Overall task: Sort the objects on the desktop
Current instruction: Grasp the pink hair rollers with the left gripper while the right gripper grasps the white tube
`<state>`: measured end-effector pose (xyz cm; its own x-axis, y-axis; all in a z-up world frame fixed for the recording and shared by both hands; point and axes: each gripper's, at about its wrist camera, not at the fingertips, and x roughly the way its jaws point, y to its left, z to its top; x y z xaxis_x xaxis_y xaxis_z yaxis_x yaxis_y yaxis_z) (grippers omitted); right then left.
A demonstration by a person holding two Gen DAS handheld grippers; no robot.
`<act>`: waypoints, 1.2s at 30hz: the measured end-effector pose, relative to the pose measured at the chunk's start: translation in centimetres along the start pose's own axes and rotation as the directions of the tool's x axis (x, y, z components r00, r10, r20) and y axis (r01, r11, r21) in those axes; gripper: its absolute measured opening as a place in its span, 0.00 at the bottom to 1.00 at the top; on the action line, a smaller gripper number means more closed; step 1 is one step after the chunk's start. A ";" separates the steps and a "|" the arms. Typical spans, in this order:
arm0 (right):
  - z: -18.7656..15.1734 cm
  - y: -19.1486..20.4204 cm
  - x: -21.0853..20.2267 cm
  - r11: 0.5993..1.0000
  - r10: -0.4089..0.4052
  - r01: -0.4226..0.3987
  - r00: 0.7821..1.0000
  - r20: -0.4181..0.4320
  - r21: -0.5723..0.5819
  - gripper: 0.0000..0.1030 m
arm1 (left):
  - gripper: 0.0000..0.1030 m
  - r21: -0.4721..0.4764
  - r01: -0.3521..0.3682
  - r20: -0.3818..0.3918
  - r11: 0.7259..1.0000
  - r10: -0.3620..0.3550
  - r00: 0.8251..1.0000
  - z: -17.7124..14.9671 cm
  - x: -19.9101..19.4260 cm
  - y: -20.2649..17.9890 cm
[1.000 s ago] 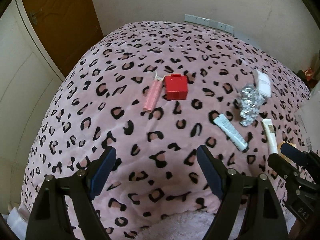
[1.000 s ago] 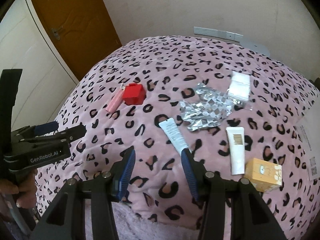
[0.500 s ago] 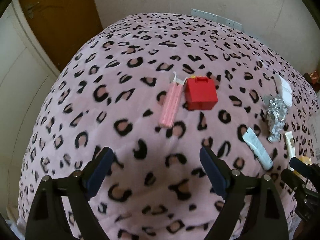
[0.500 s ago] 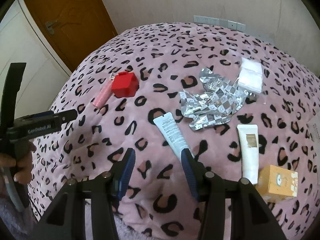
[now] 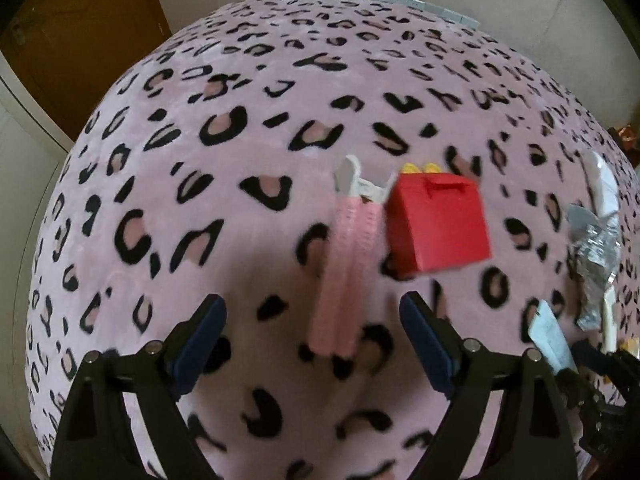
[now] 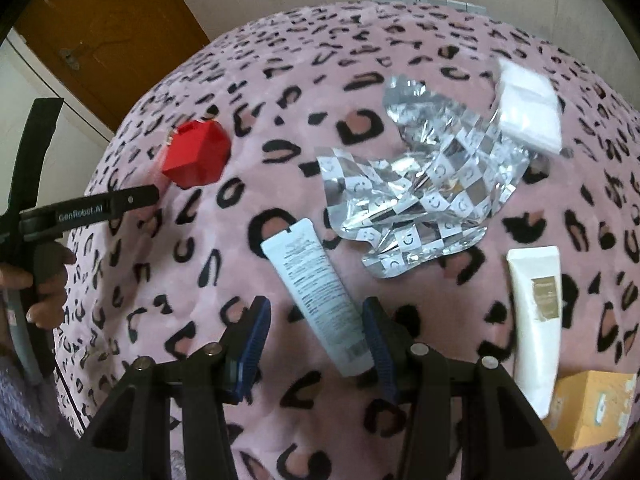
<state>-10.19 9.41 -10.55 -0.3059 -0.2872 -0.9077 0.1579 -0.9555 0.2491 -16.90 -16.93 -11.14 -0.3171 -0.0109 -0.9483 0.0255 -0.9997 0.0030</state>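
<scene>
items on leopard-print blanket, both grippers empty

blanket (image 6: pixel 400 32), pink with black leopard spots, covers the whole surface that carries the things; whether a tabletop lies under it cannot be told.
left gripper (image 5: pixel 312 330): fingers (image 5: pixel 202 330) spread wide, holding nothing, just above the blanket; near end of the pink hair clip lies between them. seen from the right wrist view, its black body reads "genrobot.ai" and a hand (image 6: pixel 36 284) grips its handle.
right gripper (image 6: pixel 316 338): fingers (image 6: pixel 252 336) at a medium gap, holding nothing; lower part of the pale blue tube lies between them.
silver foil wrapper (image 6: pixel 416 188), crumpled, checked with smiley marks, centre right.
white packet (image 6: pixel 528 108), touching the wrapper's far corner.
pale blue tube (image 6: pixel 320 292), lying diagonally, top end near the wrapper.
white tube (image 6: pixel 536 320), lying lengthwise, right of the blue tube.
yellow box (image 6: pixel 592 408), just beside the white tube's near end.
red box (image 5: pixel 438 226), handle on top, just right of the clip.
pink hair clip (image 5: pixel 346 264), long, white end pointing away.
</scene>
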 end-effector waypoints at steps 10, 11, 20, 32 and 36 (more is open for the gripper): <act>0.2 -0.2 2.2 1.000 -0.018 0.018 1.000 -0.019 -0.004 0.47 | 0.87 0.024 -0.039 0.000 0.999 0.039 0.999 1.2 3.1 -1.0; 0.2 -0.1 2.3 1.000 -0.022 0.021 1.000 -0.019 -0.008 0.47 | 0.88 0.025 -0.044 0.004 0.999 0.044 0.999 1.2 3.1 -1.1; 0.0 0.9 3.0 0.996 -0.080 0.080 0.997 0.006 -0.028 0.47 | 0.83 0.021 -0.058 0.039 0.998 0.057 0.998 0.6 3.5 -1.4; -0.5 1.3 2.7 0.998 -0.063 0.064 0.998 0.026 -0.012 0.28 | 0.26 0.032 -0.033 0.066 0.999 0.030 0.997 -0.5 1.5 -1.4; -0.7 1.3 2.2 0.999 -0.033 0.033 0.999 0.030 0.005 0.28 | 0.26 -0.004 -0.007 0.070 1.000 0.007 0.998 -1.3 0.8 -0.3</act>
<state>-9.98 7.56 -12.51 -0.3392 -0.2572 -0.9049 0.1428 -0.9648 0.2207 -15.96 -16.60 -12.28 -0.3822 -0.0195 -0.9239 0.0313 -0.9995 0.0081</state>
